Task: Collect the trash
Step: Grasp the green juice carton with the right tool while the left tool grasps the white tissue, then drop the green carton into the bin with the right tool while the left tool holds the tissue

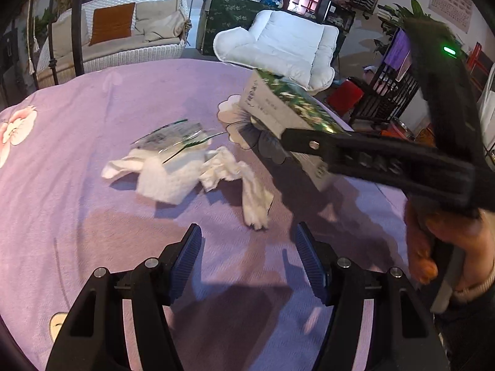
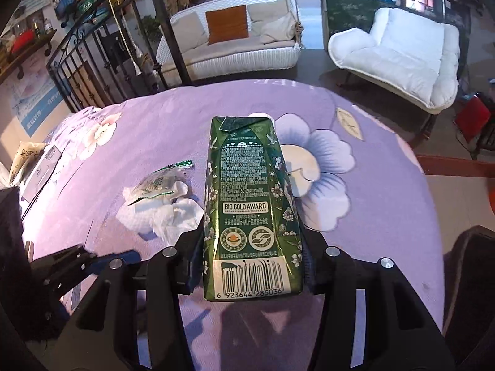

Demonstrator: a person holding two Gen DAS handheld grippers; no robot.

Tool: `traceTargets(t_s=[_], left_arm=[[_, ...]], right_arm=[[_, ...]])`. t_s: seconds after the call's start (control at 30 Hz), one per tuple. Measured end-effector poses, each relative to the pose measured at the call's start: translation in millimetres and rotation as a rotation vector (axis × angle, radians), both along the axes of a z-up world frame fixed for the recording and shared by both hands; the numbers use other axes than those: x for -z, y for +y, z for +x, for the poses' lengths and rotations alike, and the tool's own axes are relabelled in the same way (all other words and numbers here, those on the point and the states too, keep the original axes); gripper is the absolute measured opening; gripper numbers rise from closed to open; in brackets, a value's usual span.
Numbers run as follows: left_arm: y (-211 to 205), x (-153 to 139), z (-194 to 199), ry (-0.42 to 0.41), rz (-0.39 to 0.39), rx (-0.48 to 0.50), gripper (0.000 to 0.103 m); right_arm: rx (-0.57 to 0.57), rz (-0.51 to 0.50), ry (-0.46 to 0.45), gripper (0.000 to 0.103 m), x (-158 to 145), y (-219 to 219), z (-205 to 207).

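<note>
My right gripper [image 2: 252, 242] is shut on a green drink carton [image 2: 252, 204], its pads pressed against the carton's two sides. The carton points away from me above the purple bedspread [image 2: 355, 247]. In the left wrist view the same carton [image 1: 287, 105] hangs tilted in the right gripper's black fingers [image 1: 312, 143], with a hand [image 1: 458, 241] on the handle. My left gripper [image 1: 247, 241] is open with nothing between its blue pads. It hovers just short of the crumpled white tissues [image 1: 173, 179]. A clear plastic wrapper [image 1: 173, 137] lies on the tissues [image 2: 161, 213].
The bedspread [image 1: 77, 154] has flower prints. Beyond the bed stand a white wicker swing sofa [image 2: 229, 52], a white cushioned chair [image 2: 402, 58] and a red bin [image 1: 346, 95]. A white box and a bag [image 2: 34, 160] lie at the bed's left edge, near a black railing [image 2: 80, 71].
</note>
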State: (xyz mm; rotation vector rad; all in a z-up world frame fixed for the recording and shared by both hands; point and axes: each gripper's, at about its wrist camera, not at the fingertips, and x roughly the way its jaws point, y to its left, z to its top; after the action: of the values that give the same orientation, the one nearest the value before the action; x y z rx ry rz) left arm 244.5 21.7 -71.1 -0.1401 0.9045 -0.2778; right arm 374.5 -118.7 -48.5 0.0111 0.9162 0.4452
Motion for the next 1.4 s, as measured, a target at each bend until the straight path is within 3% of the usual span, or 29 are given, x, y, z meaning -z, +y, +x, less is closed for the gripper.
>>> traceTargets(t_s=[0.23,0.33,0.4,0.47,1.0,1.4], left_arm=[[-13.8,5.3,30.9,0.048,-0.009,-0.024,0.051],[-20.7,10.4,37.5,0.063,0.012,-0.031,0.036],[-21.9,14.5,39.8,0.078,0.018,-0.04,0.018],[-23.7,14.2,36.5,0.081,0.02,-0.039,0.009],[-43.0,-35.3,-35.9,-0.097,0.055,-0.008,0.005],[-91.9,-41.5,-69.6,-0.151,0.03,0.067,0.005]], right_arm=[[0.056,0.028,-0.029,0.05,-9.3,-24.9,-28.8],[0.071,0.036,-0.04,0.05,-11.6,-33.2,-40.4],[0.084,0.034,-0.054,0.05,-13.2,-38.3,-49.6],[0.095,0.037,-0.065,0.05,-15.1,-43.7,-56.9],[0.213,0.1,-0.094,0.05,-15.3,-96.6,-116.9],[0.367,0.097,-0.116,0.05,-10.7,-161.2,-163.5]])
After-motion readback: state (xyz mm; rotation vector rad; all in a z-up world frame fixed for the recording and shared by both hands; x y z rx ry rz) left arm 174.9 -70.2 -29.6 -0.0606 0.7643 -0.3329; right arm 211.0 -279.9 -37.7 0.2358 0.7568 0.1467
